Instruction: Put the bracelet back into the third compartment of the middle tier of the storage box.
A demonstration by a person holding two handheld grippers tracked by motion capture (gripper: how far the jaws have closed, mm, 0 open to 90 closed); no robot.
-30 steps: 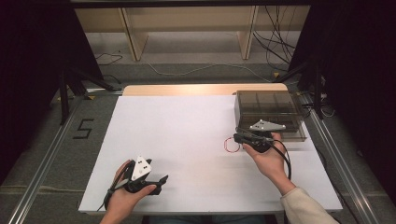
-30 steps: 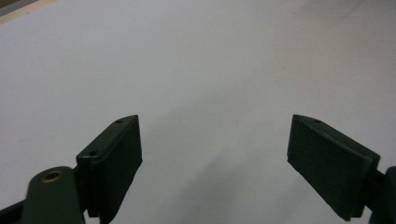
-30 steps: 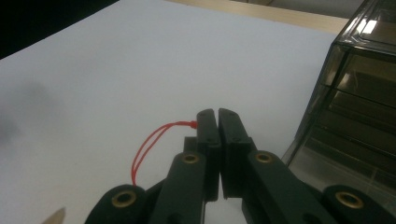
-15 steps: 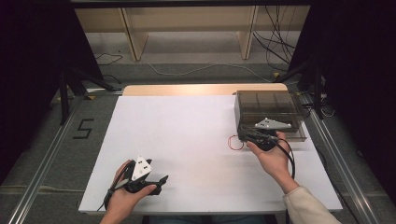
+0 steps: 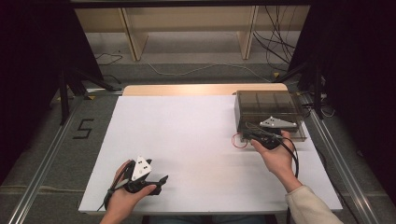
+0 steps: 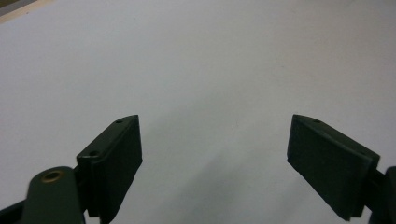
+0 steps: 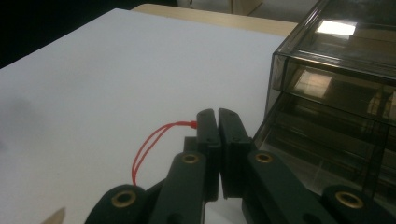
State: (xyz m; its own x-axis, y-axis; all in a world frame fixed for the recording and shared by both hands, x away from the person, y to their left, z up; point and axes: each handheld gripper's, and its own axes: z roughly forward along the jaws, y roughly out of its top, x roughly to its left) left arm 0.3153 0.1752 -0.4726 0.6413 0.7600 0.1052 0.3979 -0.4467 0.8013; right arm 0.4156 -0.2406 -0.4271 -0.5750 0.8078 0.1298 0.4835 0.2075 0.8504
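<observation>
A smoky see-through drawer box (image 5: 268,105) stands at the table's right side, and looms at the right of the right gripper view (image 7: 336,93). My right gripper (image 5: 247,136) lies just in front of the box's left corner. Its jaws are pressed together (image 7: 218,116). A thin red cord loop (image 7: 149,144) comes out from the jaw tips and droops onto the white sheet (image 5: 239,141). My left gripper (image 5: 162,180) rests near the front edge at the left. It is open (image 6: 215,140), with bare white surface between the jaws.
A white sheet (image 5: 187,140) covers the table, with a strip of wood (image 5: 187,89) at its far edge. Metal rails (image 5: 42,158) run along both sides. Wooden shelving and cables (image 5: 275,51) lie on the floor beyond.
My right gripper has shifted slightly right toward the box, and the red loop has moved along with it. The left gripper has stayed put.
</observation>
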